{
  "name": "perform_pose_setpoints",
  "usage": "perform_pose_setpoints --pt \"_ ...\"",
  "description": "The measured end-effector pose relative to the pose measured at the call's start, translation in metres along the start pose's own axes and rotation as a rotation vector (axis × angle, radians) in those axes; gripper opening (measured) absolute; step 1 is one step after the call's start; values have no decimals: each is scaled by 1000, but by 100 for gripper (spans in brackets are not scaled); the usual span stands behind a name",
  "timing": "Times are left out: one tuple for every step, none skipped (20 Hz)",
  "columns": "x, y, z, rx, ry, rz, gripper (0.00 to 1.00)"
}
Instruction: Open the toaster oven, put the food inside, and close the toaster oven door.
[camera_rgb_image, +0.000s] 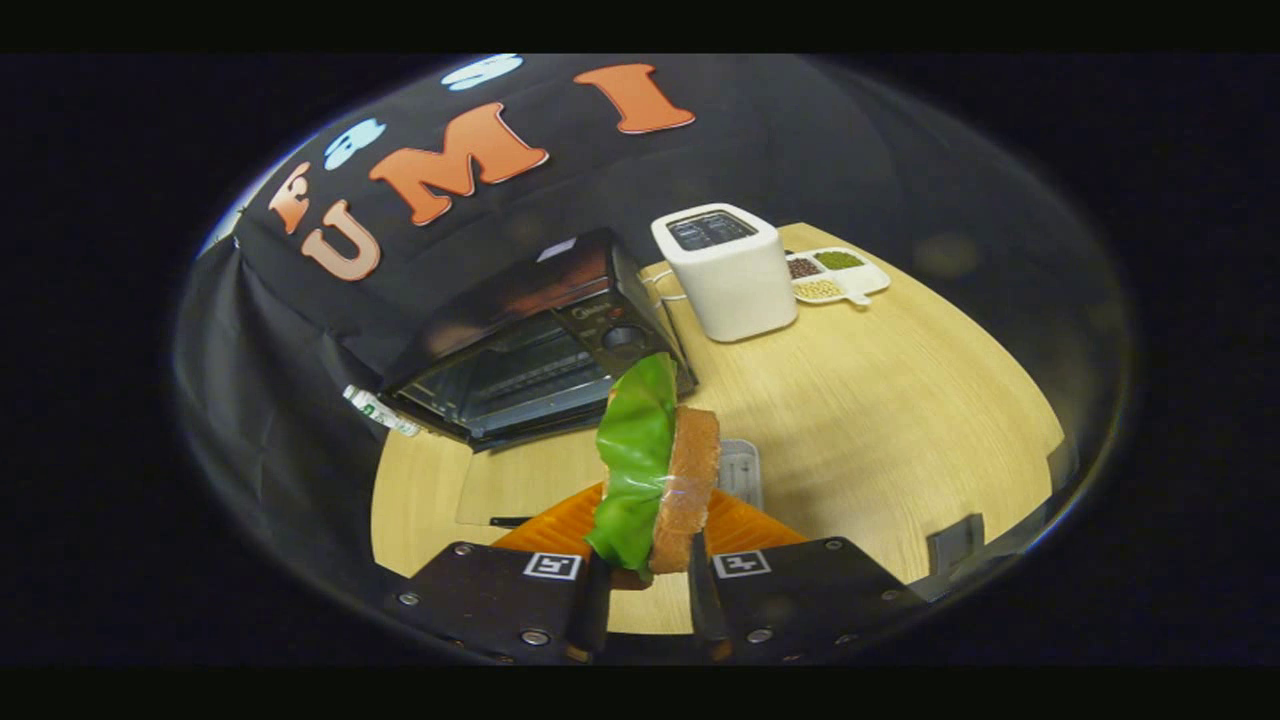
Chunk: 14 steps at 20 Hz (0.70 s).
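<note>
My gripper (648, 592) is shut on a piece of food (660, 470): a brown bread slice with a green lettuce leaf against its left face, held upright on edge above the table. Beyond it and to the left stands the black toaster oven (540, 340). Its glass door (520, 485) is folded down flat over the table, with the dark handle towards me, and the wire rack inside shows. An orange plate (750, 528) lies just below the food, between and ahead of my fingers.
A white pop-up toaster (728, 275) stands right of the oven on the round wooden table (900, 400). Behind it is a white divided dish (840, 275) of beans. A small clear tray (740, 470) lies beyond the plate. A labelled packet (380, 410) sits by the oven's left corner.
</note>
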<state>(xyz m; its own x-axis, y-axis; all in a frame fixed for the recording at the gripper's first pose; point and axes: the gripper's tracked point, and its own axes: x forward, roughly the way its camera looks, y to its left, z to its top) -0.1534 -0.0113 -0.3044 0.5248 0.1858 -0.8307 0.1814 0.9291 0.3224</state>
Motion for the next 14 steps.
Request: perform_pose_setpoints --pt "1 6 1 3 -2 13 34" --pt "4 10 1 12 -3 25 34" --pt "5 16 0 21 -4 38 34" --pt "7 23 2 31 -7 57 34" --pt "8 29 2 40 -10 72 33" --pt "9 35 4 45 -12 87 33" --pt "10 41 4 50 -14 101 34" --pt "13 48 6 52 -15 116 33" --pt "15 54 6 57 -17 132 34" --pt "17 62 7 61 -15 150 33" --pt "19 68 8 69 -16 166 33" --pt "22 75 9 74 -16 181 33" --pt "26 81 9 79 -16 192 33" --pt "29 88 8 80 -13 204 34"
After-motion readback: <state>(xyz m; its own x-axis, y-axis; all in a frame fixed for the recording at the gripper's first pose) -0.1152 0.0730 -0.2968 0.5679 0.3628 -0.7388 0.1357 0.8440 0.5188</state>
